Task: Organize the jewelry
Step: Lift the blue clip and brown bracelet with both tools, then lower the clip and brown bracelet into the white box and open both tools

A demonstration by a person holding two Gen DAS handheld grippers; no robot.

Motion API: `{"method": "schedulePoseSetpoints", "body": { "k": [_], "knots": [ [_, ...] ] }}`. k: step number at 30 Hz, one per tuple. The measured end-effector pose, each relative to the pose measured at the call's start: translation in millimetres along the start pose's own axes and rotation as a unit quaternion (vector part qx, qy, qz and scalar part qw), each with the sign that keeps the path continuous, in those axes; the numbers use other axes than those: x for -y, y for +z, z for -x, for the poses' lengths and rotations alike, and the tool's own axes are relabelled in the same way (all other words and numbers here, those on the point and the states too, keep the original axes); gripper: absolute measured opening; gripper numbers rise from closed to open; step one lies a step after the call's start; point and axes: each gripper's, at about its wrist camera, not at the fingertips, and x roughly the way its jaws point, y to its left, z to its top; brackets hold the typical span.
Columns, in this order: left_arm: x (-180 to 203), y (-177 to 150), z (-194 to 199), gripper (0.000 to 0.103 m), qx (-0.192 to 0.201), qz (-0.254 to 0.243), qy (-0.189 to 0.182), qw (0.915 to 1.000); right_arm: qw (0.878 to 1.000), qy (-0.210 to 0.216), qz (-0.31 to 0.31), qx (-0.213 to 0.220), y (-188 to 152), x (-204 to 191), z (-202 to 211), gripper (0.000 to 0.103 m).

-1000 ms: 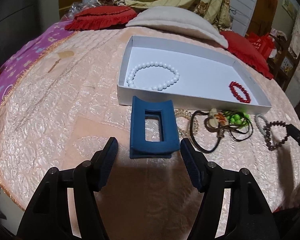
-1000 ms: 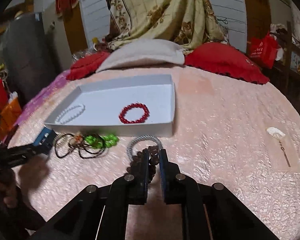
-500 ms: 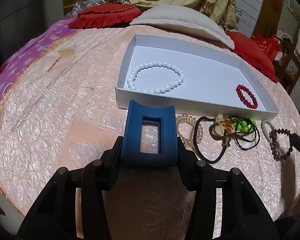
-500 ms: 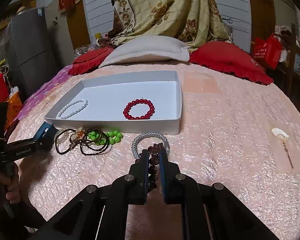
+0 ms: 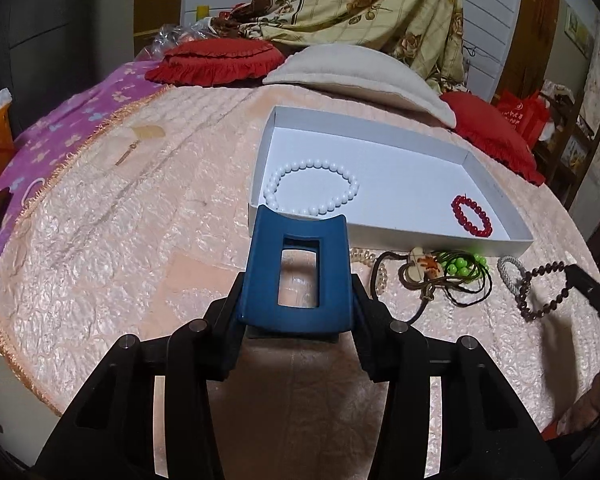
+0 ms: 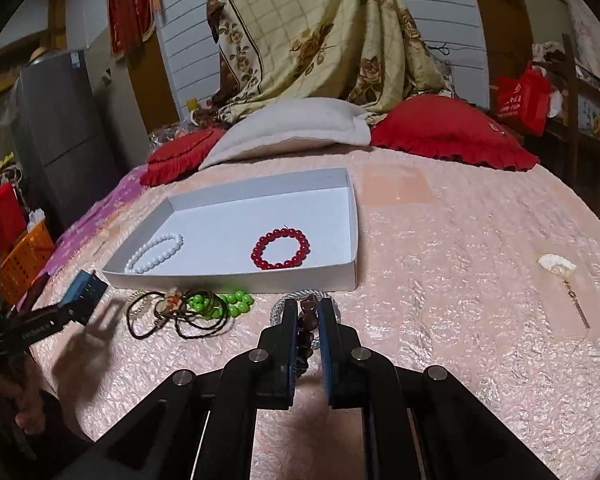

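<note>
My left gripper [image 5: 296,300] is shut on a blue hair claw clip [image 5: 298,272] and holds it above the bedspread, just in front of the white tray [image 5: 380,236]. The tray holds a white bead bracelet [image 5: 312,188] and a red bead bracelet [image 5: 471,216]. My right gripper [image 6: 308,320] is shut on a dark brown bead bracelet [image 6: 306,336], which hangs from its tip in the left wrist view [image 5: 540,288]. A grey woven bracelet [image 6: 280,306] lies just beyond my right fingertips.
A tangle of dark cords, a pendant and green beads [image 6: 204,306] lies in front of the tray beside a pale spiral hair tie [image 5: 366,258]. Red and beige pillows [image 6: 300,128] line the far edge. A small trinket [image 6: 558,266] lies far right.
My left gripper closed on the blue clip and lifted it. My right gripper rose with the brown bracelet, pulling it off the bedspread.
</note>
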Motion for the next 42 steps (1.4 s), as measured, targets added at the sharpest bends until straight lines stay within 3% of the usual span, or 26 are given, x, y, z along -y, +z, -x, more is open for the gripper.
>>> {"method": "schedulePoseSetpoints", "body": {
  "k": [12, 30, 36, 42],
  "knots": [
    [8.5, -3.2, -6.9, 0.045, -0.013, -0.015, 0.012, 0.9997, 0.998, 0.023, 0.058, 0.025, 0.7, -30.8, 12.0, 0.009],
    [11.6, -1.8, -6.3, 0.045, -0.012, -0.020, 0.008, 0.9997, 0.998, 0.014, 0.066, 0.013, 3.2, -41.6, 0.8, 0.009],
    [11.3, 2.8, -0.6, 0.045, -0.008, -0.014, -0.011, 0.9998, 0.998, 0.020, 0.058, 0.022, 9.5, -44.0, 3.6, 0.009],
    [15.0, 33.5, -1.7, 0.045, -0.006, -0.005, -0.034, 0.9994, 0.997, 0.034, 0.052, 0.045, 41.2, -50.1, 2.4, 0.009]
  ]
}}
